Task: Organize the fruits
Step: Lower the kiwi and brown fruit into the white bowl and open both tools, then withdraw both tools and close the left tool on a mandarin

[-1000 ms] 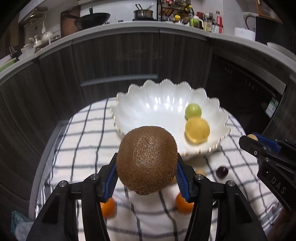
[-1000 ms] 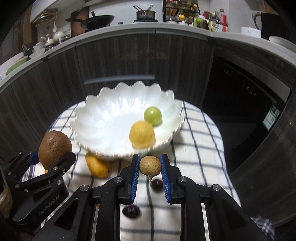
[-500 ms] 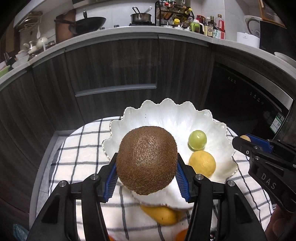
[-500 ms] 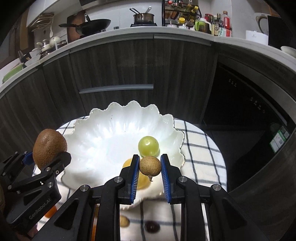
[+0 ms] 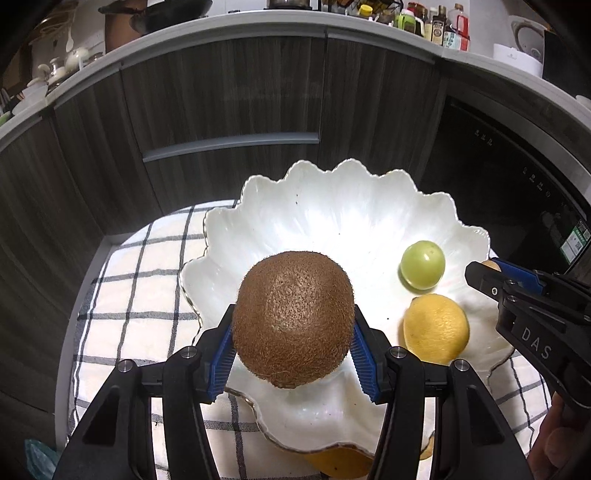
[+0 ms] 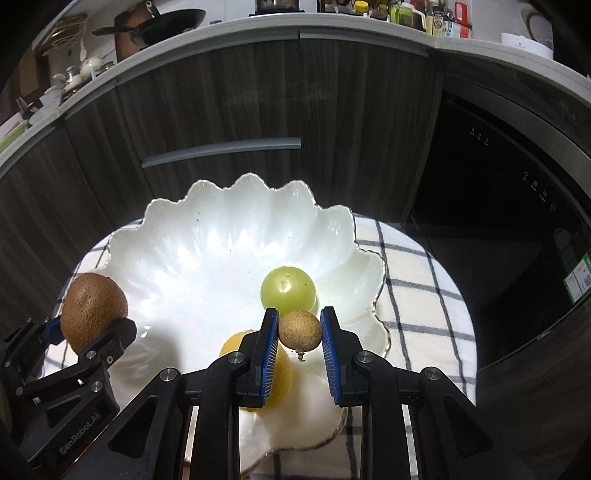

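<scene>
Two handheld grippers over a white scalloped bowl (image 5: 332,206) on a black-and-white checked cloth (image 5: 140,280), dark wood kitchen cabinets (image 5: 221,96) behind.

Left gripper (image 5: 291,350): jaws partway open, blue pads clamped on both sides of a fuzzy brown kiwi (image 5: 293,319), held above the near-left part of the bowl. Same kiwi seen at left edge in right wrist view (image 6: 94,312), over the bowl rim.

Right gripper (image 6: 299,343): jaws nearly closed, pinching a small round tan fruit w/ short stem, prob. a longan (image 6: 299,330), held above the near-right part of the bowl.

Inside bowl, right side: green grape (image 5: 423,264) and yellow lemon (image 5: 436,328), close together, lemon nearer the camera. In right wrist view, lemon partly hidden behind the gripper's fingers.

Orange-yellow fruit (image 5: 340,461) peeking from under bowl's near rim, on the cloth; kind unclear.

Countertop (image 5: 388,40) above cabinets w/ bottles (image 5: 439,29) and pans (image 6: 166,22).
</scene>
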Available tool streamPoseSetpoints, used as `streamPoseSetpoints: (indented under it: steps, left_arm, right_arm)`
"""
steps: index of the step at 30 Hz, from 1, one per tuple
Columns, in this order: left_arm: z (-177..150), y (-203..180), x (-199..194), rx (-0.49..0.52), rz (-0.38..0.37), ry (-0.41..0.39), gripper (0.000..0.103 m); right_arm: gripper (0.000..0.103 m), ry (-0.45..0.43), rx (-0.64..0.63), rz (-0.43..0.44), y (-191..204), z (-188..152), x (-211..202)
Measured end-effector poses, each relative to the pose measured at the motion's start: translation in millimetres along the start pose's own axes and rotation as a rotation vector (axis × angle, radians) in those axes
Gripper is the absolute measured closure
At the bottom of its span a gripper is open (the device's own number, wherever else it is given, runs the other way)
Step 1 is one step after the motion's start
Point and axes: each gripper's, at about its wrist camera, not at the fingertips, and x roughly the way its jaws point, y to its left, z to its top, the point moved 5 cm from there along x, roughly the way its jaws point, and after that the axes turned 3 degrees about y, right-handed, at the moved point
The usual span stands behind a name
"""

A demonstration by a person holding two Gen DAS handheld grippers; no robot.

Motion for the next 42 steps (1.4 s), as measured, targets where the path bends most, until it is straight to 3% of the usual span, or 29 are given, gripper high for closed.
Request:
streamPoseSetpoints:
  steps: [12,14,16,18,23,27,42]
  left_arm:
    - [-10.3,0.2,20.2,-0.007,-0.003,0.074,0.047]
    - [-11.8,-1.2,19.8,0.001,0.002,0.075,0.045]
    - [-10.6,-1.2,14.7,0.005,0.013,0.051,0.035]
    - [-7.9,-0.9,9.3,0.011,0.030,0.028,0.019]
    - [-4.9,3.3,1.6,0.005,0.056,0.011,0.017]
    - [-5.3,5.7,-7.2,0.001,0.073,-0.004,0.015]
    - [-13.5,11.2,-69.3,-0.004,0.084,-0.100,0.006]
  right_arm:
    - [0.076,0.034,-0.006,-0.014,0.3,-3.5,10.3]
    - [0.069,0.035,-0.001,-0.019,-0.6,-3.6,10.5]
    - [0.052,0.029,0.010,-0.029,-3.7,-4.1,8.4]
    - [0.044,0.015,0.017,-0.039,-6.5,-4.0,4.9]
    - [0.041,0.007,0.024,-0.058,-9.9,-4.4,-1.6]
    - [0.028,-0.014,0.034,-0.070,-10.4,-5.3,-12.7]
    - [0.027,-0.072,0.054,-0.055,-2.8,-17.0,-67.4]
